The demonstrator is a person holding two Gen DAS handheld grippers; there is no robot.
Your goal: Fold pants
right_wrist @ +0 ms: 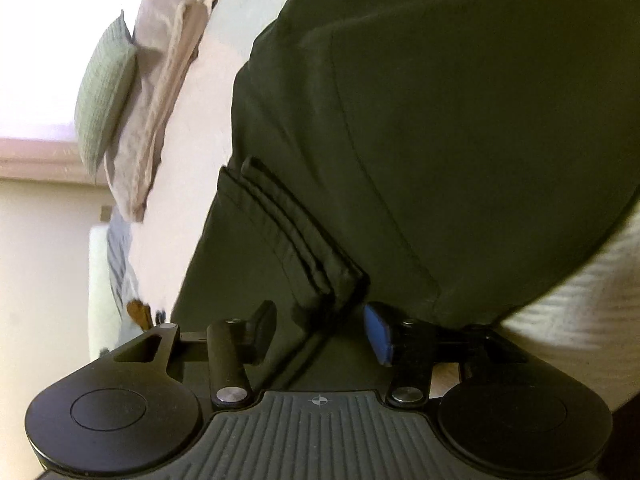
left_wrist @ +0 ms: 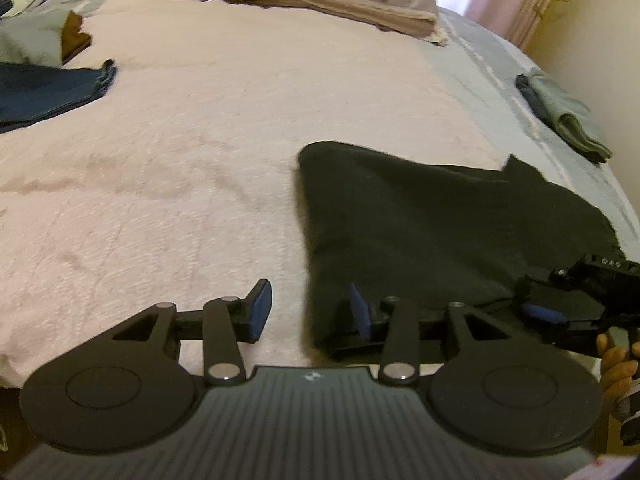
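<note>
Pants (left_wrist: 432, 232) lie dark and part-folded on the pink bed (left_wrist: 180, 180), spreading toward two o'clock from the left tongs (left_wrist: 310, 312). Those tongs stand apart, straddling the near left edge, nothing pinched. Right tongs (right_wrist: 320, 328) sit at the near right corner, apart too, the stacked hem between them but not clamped. Both hands look equally close; long axis runs away toward one o'clock.
</note>
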